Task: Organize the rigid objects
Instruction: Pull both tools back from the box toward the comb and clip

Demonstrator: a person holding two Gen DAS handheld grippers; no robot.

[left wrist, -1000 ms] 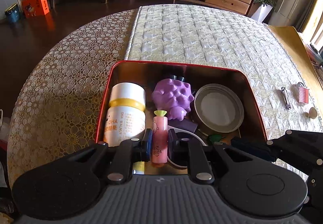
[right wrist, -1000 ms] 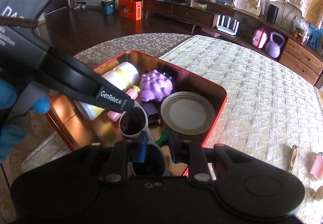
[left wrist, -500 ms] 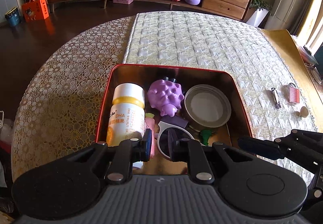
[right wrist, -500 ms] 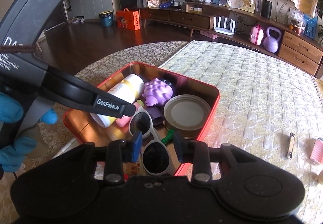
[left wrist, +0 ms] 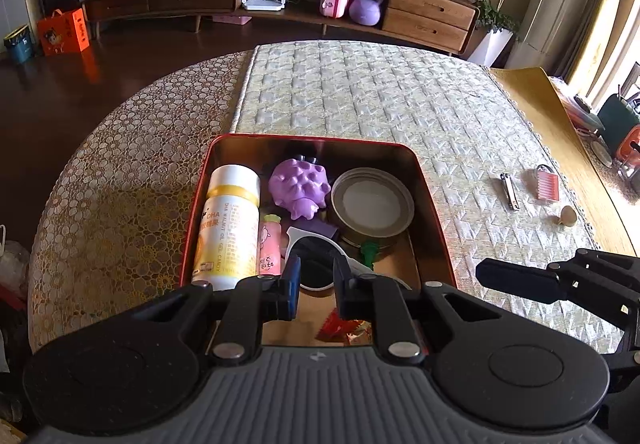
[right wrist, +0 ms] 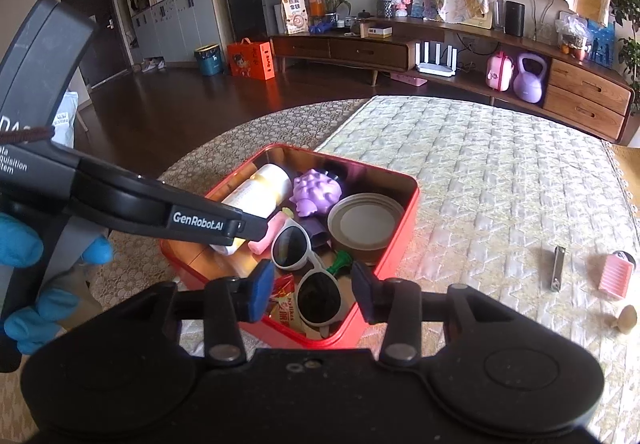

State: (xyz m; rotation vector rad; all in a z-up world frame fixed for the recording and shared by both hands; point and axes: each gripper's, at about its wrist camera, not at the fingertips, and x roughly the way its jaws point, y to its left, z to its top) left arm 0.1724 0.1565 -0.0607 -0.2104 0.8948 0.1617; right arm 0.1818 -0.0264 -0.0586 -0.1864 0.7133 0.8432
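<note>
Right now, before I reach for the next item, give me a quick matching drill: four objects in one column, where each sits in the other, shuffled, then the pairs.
Objects:
1. white-framed sunglasses with dark lenses
2. silver metal nail clipper
3. white bottle with yellow band
4. purple knobbly plastic toy

Places:
A. on the quilted cloth outside the tin, beside a pink ribbed piece
B. lying along the tin's left wall
C. at the tin's near end, just ahead of both claws
D. between the bottle and the round metal lid

Pairs: 1-C, 2-A, 3-B, 4-D
</note>
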